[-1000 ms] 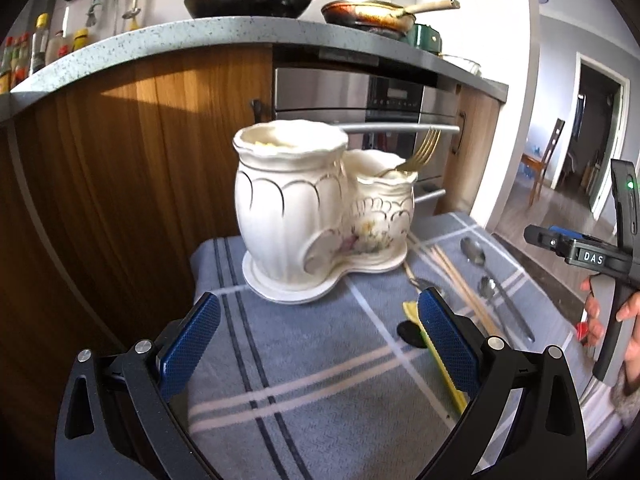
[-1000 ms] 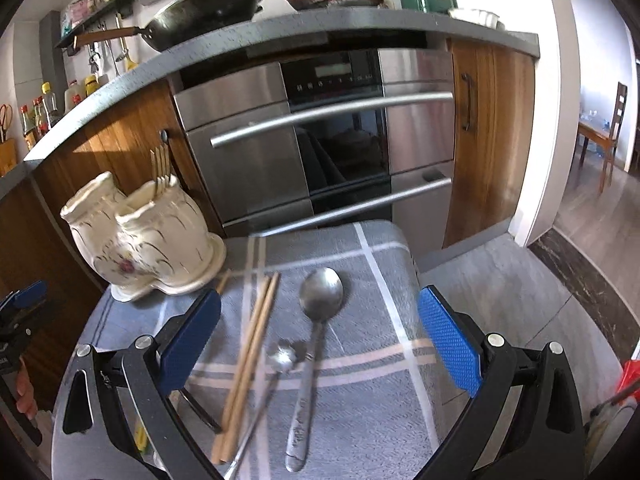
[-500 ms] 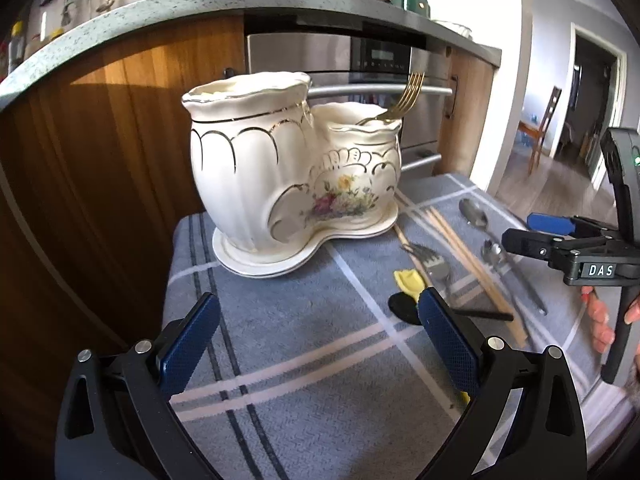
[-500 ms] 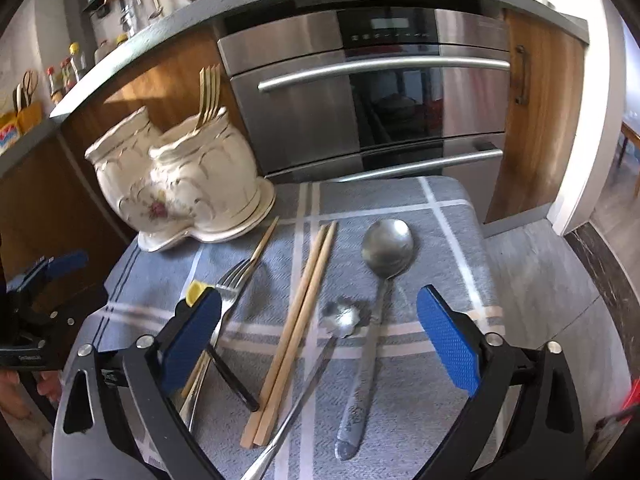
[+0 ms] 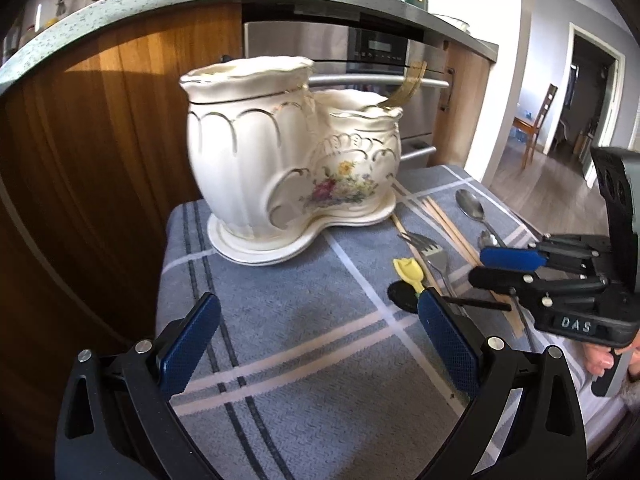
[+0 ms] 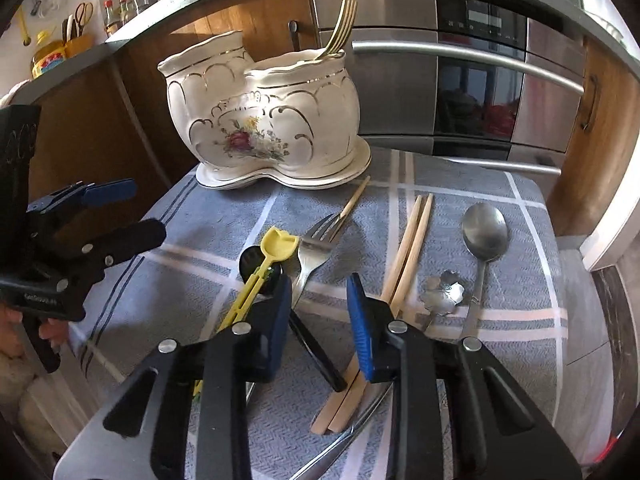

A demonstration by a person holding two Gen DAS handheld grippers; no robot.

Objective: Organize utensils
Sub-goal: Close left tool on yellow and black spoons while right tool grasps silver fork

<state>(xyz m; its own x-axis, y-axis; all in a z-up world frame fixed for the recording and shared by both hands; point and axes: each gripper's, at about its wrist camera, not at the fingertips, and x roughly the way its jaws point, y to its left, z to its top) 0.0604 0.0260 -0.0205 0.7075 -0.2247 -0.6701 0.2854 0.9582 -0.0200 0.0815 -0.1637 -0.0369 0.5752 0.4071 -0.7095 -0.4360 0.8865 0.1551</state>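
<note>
1. Right gripper [image 6: 318, 280]: low over the checked cloth [image 6: 224, 208], pads set narrow with a visible gap, clamped on nothing.
2. Between those pads: handle of the silver fork [image 6: 316, 246], running toward the camera, with the black handle of a black spoon [image 6: 252, 258] crossing beneath it. Cannot tell whether either pad touches the fork.
3. Long axis of the silver fork: near-to-far, roughly in line with the fingers, tines pointing away toward the holder. Handle straddled from above; judged ready for closure across its narrow width.
4. Just left of the fork head: yellow scoop [image 6: 278, 242], overlying the black spoon bowl. Risk, as a judgement: catching the black handle together with the fork on closing.
5. Right of the fork: paired chopsticks [image 6: 412, 240], a flower-shaped spoon [image 6: 444, 292] and a large spoon [image 6: 484, 232], all lying flat, roughly parallel.
6. Left gripper [image 5: 319, 296]: fingers spread wide, empty, well apart from the loose utensils and facing the holder. Right gripper clearly nearer to the fork.
7. Farthest: ceramic holder [image 6: 272, 120], two compartments, upright on its saucer at the back of the cloth; a gold fork [image 6: 340, 28] in the lower right-hand compartment, tines up.
</note>
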